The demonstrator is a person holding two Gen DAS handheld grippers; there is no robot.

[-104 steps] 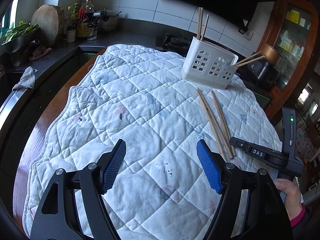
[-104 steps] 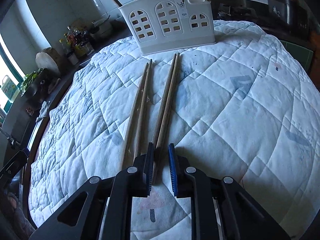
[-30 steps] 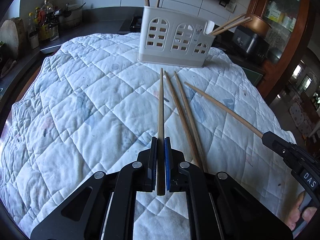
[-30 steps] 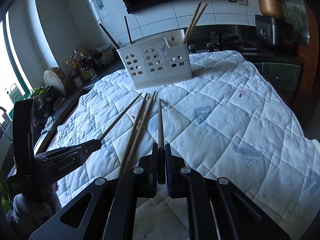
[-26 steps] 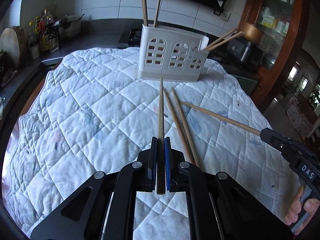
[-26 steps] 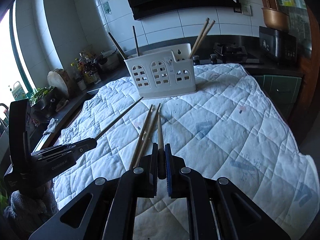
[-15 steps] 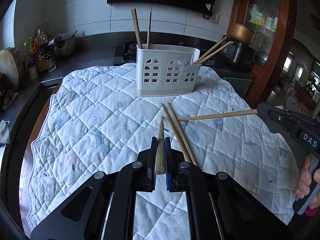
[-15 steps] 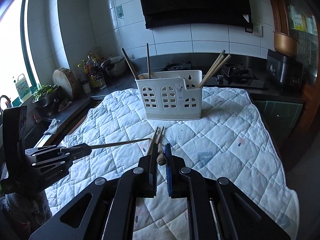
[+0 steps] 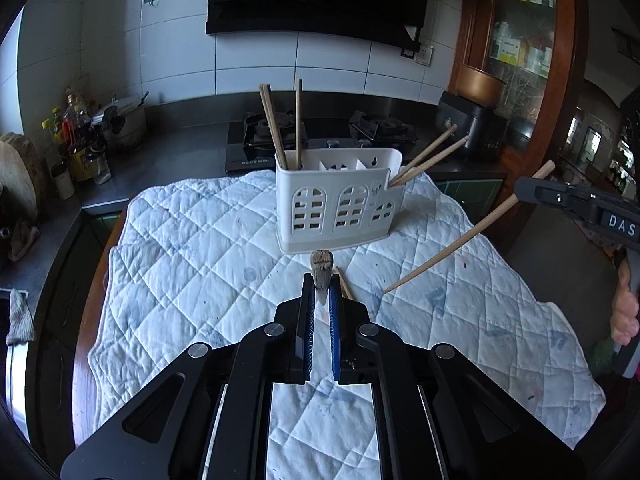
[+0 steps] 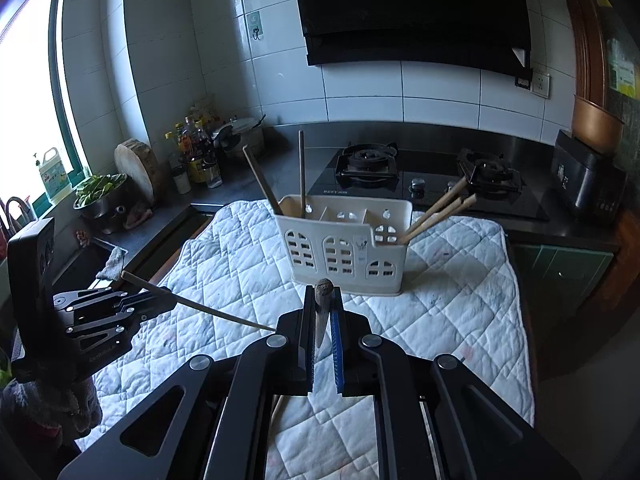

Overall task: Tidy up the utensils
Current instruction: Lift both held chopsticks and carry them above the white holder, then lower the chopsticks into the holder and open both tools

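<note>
A white slotted utensil holder point(image 9: 338, 204) stands on the quilted cloth, with chopsticks upright in its left compartment and others leaning out of its right one; it also shows in the right wrist view point(image 10: 344, 248). My left gripper point(image 9: 321, 294) is shut on a wooden chopstick point(image 9: 322, 272), seen end-on, raised above the cloth. My right gripper point(image 10: 322, 300) is shut on another chopstick point(image 10: 323, 292), also end-on; that chopstick shows tilted in the left wrist view point(image 9: 460, 242). A loose chopstick point(image 9: 345, 289) lies on the cloth just right of my left gripper.
The white quilted cloth point(image 9: 192, 248) covers a round wooden table. Behind it runs a dark counter with a gas stove point(image 10: 368, 168), bottles point(image 9: 80, 148), a pot and a black appliance point(image 9: 472, 128). A wooden cabinet point(image 9: 520, 52) stands at the right.
Both grippers have lifted their chopsticks off the cloth and tipped them up, so each now shows end-on. The holder looks farther away and lower in both views.
</note>
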